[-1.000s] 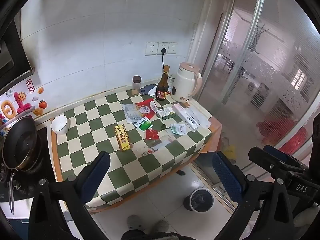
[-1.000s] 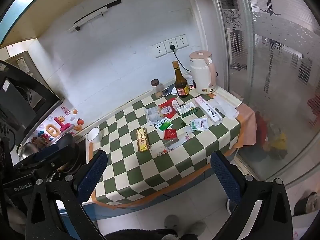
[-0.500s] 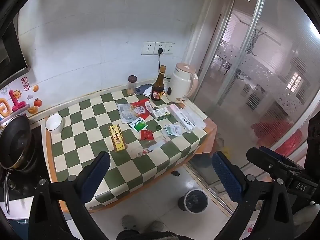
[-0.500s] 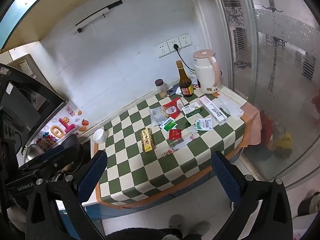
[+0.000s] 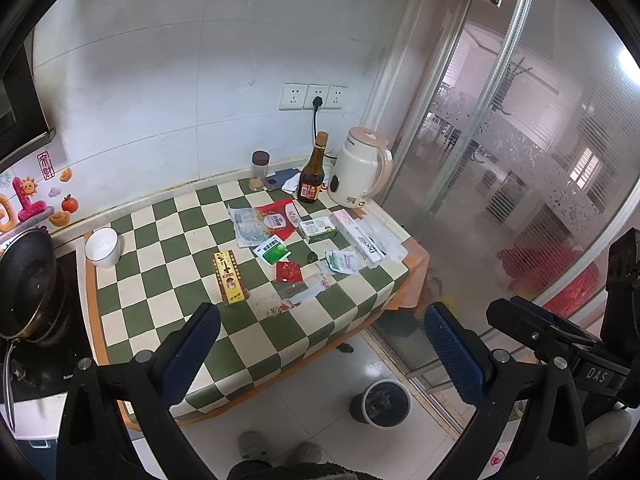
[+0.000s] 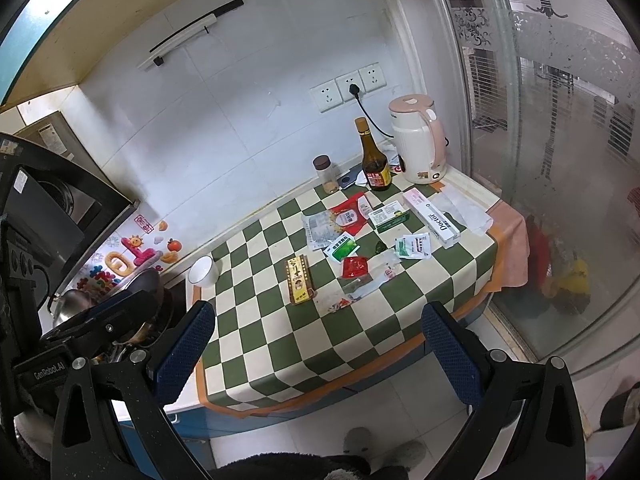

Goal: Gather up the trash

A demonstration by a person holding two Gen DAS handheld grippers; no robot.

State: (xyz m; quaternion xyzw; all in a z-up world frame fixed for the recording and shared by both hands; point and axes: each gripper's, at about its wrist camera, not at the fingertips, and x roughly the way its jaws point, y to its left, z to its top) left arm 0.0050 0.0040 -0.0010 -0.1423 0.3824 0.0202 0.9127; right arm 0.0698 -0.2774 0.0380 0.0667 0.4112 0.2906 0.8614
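Two tools released, checkered counter, scattered wrappers, bin on floor.

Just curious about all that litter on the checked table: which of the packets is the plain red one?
The small red sachet in the middle of the litter, just in front of the green-and-white packet. It alone is solid red; the bigger red wrapper behind carries white print.
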